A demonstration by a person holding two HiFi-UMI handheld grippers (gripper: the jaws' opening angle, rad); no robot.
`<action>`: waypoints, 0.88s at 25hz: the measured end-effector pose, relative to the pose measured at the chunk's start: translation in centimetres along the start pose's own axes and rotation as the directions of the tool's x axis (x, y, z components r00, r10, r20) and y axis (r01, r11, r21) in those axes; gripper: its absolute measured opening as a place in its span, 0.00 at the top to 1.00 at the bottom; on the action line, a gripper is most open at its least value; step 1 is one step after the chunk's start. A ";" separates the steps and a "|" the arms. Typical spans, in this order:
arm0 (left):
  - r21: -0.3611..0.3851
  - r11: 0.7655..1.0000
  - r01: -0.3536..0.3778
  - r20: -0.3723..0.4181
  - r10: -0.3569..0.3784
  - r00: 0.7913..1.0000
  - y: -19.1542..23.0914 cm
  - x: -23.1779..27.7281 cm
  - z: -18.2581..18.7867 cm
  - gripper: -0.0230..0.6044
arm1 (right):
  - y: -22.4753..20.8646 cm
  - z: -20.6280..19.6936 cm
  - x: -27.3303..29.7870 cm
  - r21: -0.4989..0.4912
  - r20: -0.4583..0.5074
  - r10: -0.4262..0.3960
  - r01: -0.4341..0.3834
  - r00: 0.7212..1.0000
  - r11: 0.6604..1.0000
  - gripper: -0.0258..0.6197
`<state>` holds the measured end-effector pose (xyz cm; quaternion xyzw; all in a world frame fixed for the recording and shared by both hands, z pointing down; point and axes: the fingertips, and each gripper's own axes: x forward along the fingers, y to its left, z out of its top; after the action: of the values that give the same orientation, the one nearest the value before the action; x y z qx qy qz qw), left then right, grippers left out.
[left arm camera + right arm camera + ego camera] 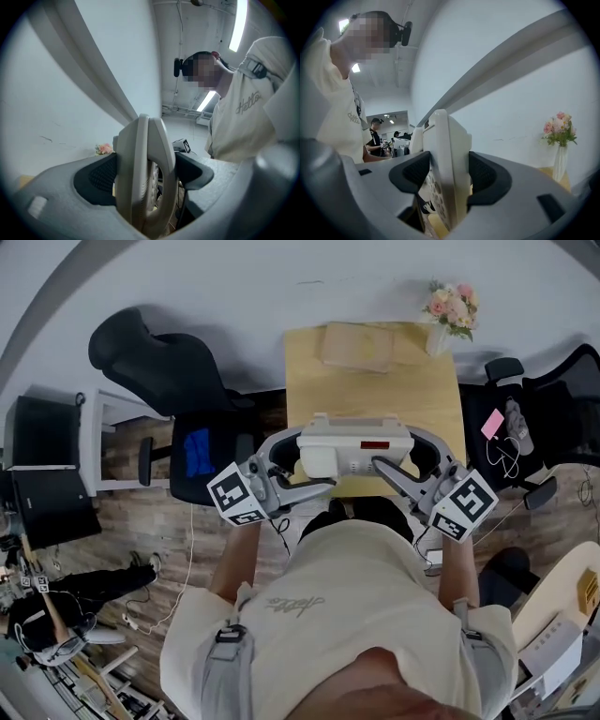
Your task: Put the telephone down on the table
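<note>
Head view: a white plastic desk telephone (354, 448) is held over the near end of a pale wooden counter (375, 381), gripped at either end by the left gripper (302, 468) and right gripper (405, 463). Each gripper view shows black-padded fingers (96, 176) pressed tight against the phone's edge. Whether it touches the counter cannot be told.

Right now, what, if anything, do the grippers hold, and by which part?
The telephone, held by both: the left gripper is shut on its left end, the right gripper on its right end.
</note>
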<state>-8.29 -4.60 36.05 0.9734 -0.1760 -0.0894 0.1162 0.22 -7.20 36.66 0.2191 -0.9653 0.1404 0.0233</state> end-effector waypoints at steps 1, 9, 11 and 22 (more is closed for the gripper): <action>0.002 1.000 -0.007 -0.005 0.007 1.000 0.4 0.5 0.1 0.34 | -0.7 0.3 0.0 -0.002 0.004 0.006 -0.006 1.000 1.000 0.58; 0.021 1.000 -0.019 -0.021 0.019 1.000 3.2 5.1 0.7 0.34 | -5.8 1.8 -1.2 0.008 0.033 0.025 -0.025 0.999 1.000 0.58; 0.024 0.999 -0.021 -0.022 0.022 1.000 3.9 6.3 0.7 0.34 | -7.1 2.0 -1.5 0.013 0.036 0.029 -0.029 0.999 0.999 0.58; -0.003 0.998 -0.067 -0.047 0.067 0.997 6.0 10.3 -0.5 0.34 | -11.8 1.6 -2.7 0.048 0.037 0.071 -0.072 0.997 0.996 0.58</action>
<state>-0.62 -13.73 36.74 0.9685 -0.2055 -0.0629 0.1254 7.79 -16.72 37.90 0.1873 -0.9690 0.1609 -0.0042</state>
